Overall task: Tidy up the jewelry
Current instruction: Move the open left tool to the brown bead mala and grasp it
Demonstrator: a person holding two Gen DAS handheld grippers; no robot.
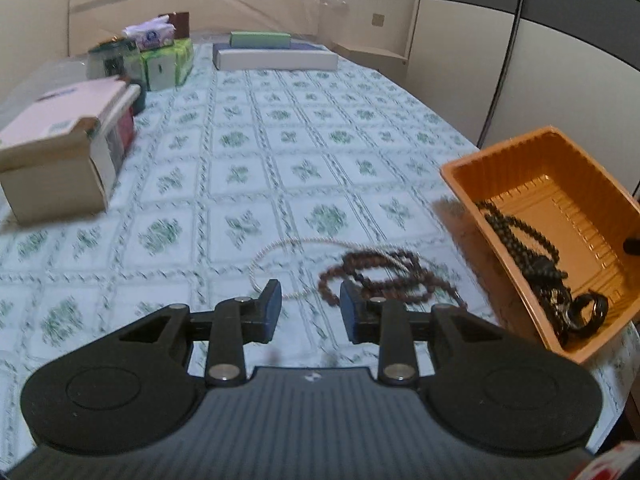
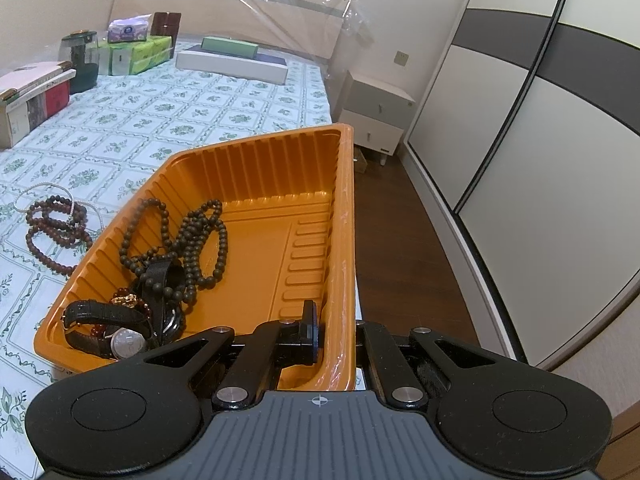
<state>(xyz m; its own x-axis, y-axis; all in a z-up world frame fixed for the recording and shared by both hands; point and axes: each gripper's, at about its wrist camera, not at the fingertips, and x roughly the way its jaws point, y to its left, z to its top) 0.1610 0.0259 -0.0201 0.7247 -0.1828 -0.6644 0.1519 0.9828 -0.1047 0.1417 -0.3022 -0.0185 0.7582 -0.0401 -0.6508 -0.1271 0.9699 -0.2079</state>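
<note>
The orange tray (image 2: 256,216) sits at the bed's edge, and I take it as my landmark. My right gripper (image 2: 336,332) is clamped on the tray's near wall: one finger (image 2: 310,330) shows inside the tray and the other is hidden behind the wall. Inside the tray I count one long dark bead string (image 2: 192,240), one reddish bracelet with a gold charm (image 2: 126,300) and two black-strapped watches (image 2: 112,328), all heaped in the corner nearest the bed's middle.

Just beside the tray, on the green-patterned bedspread (image 1: 240,140), lie two pieces apart from it: a brown bead string (image 1: 384,276) coiled in loops, and a thin white pearl necklace (image 1: 276,252) that it overlaps. My left gripper (image 1: 308,308) hangs over these with its jaws spread and nothing between them, the brown beads just ahead of its right finger.

Well beyond the tray I see a cardboard box (image 1: 52,168), green tissue packs (image 1: 168,64), a dark jar (image 2: 80,60) and flat boxes (image 1: 276,56) by the headboard. Across from the tray on the floor side stands one white nightstand (image 2: 376,116).
</note>
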